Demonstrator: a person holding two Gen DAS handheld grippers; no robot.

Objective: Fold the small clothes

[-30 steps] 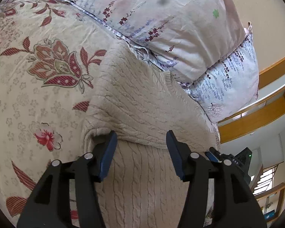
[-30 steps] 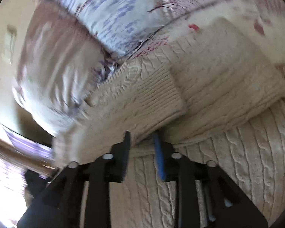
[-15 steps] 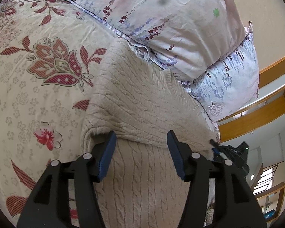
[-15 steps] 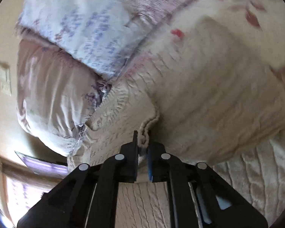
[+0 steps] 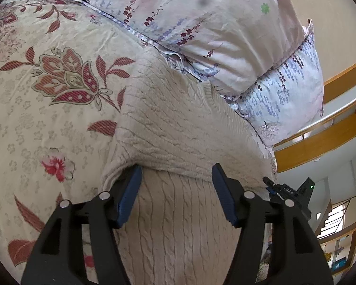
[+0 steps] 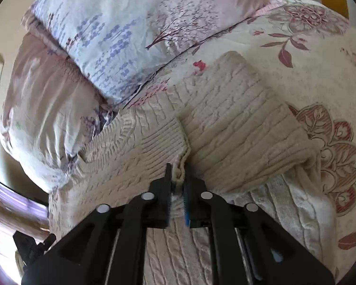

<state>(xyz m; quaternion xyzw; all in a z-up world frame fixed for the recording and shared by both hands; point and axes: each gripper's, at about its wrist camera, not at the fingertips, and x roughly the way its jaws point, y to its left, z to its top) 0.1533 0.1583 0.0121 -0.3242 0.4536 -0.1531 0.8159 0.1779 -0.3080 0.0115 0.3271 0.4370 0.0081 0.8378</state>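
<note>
A cream cable-knit sweater [image 5: 178,128] lies on the floral bedspread [image 5: 47,95], its upper part folded over the body. My left gripper [image 5: 176,174] is open, its blue pads either side of the knit just below the folded edge, holding nothing. In the right wrist view the sweater [image 6: 237,123] lies with one sleeve [image 6: 142,149] folded across. My right gripper [image 6: 178,178] is shut on the ribbed cuff edge of that sleeve, with knit bunched between the pads.
Two floral pillows [image 5: 213,35] lie stacked against the sweater's far side, also seen in the right wrist view [image 6: 121,35]. A wooden bed frame [image 5: 320,137] runs at the right. Bedspread [image 6: 320,71] extends beyond the sweater.
My right gripper closed on the sleeve cuff and swung with it, then steadied. My left gripper stayed open and almost still at the folded edge.
</note>
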